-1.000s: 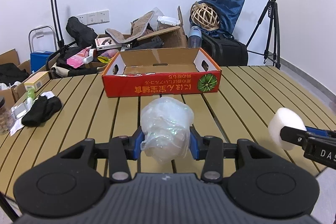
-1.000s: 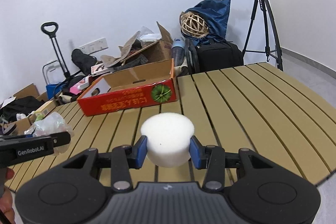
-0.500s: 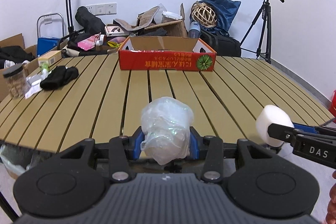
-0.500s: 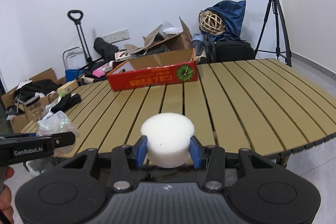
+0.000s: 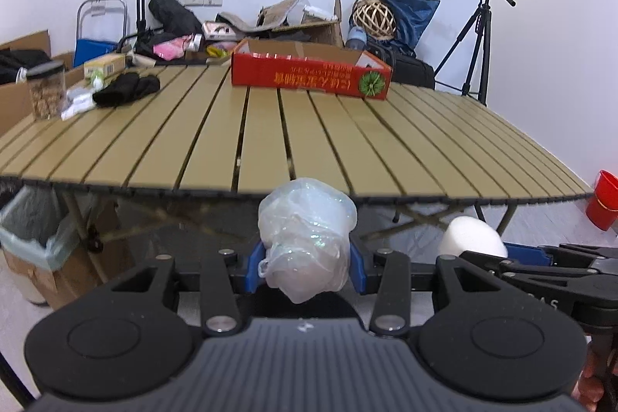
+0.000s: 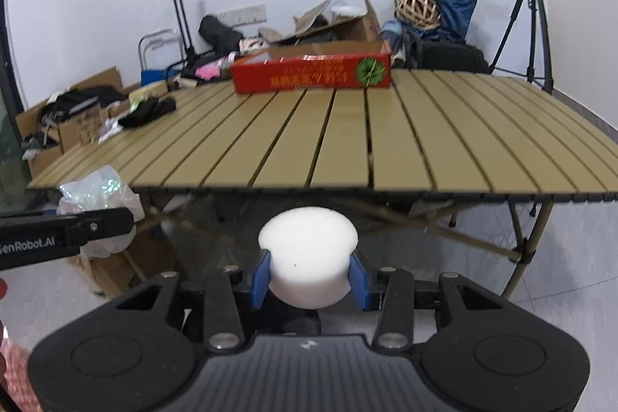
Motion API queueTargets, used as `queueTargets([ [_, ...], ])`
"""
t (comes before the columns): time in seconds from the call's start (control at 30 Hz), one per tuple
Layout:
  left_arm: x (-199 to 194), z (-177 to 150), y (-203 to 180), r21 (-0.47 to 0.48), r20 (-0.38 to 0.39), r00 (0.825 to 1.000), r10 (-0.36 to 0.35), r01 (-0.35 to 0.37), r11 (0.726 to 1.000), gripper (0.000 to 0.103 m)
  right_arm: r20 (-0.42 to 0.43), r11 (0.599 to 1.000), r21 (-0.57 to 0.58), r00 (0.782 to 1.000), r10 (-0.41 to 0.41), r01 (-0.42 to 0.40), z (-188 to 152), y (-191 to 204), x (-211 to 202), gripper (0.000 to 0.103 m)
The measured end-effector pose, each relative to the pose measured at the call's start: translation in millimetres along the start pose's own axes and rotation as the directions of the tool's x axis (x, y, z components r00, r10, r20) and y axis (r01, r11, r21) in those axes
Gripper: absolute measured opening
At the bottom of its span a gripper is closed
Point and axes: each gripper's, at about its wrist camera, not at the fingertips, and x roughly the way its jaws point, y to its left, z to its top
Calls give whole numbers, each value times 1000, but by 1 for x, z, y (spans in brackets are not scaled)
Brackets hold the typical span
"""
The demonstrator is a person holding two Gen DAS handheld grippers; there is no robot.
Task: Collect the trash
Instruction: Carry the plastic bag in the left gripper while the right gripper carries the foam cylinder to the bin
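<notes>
My left gripper [image 5: 305,267] is shut on a crumpled clear plastic bag [image 5: 307,238] and holds it in front of and below the near edge of the slatted table [image 5: 270,149]. My right gripper [image 6: 308,277] is shut on a white foam puck [image 6: 308,257], also off the table's near edge. The puck also shows in the left wrist view [image 5: 473,238], to the right. The bag also shows in the right wrist view [image 6: 100,199], at the left. A bin lined with a pale bag [image 5: 29,219] stands on the floor at the lower left.
A red cardboard box [image 5: 309,74] lies at the table's far side. A black cloth [image 5: 127,89] and a jar [image 5: 46,89] are at its far left. A red bucket [image 5: 602,199] stands on the floor at the right. A tripod [image 5: 479,45] and clutter line the back wall.
Both grippers have pulled back and down from over the table to in front of its near edge, each still holding its item. The bin has come into view at the lower left.
</notes>
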Motion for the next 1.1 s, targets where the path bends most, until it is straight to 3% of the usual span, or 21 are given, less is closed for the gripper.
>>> queueTargets([
  [0.6,3,-93,27,10,-137,988,73,-73,997,44,-190,996,-66,980,53,-66,-78,33,26,42],
  [1.1,40,-126,55,-32,-283,953,108,-122,992,44,-349,990,-27,930,120,-138,-117,40,78,42],
])
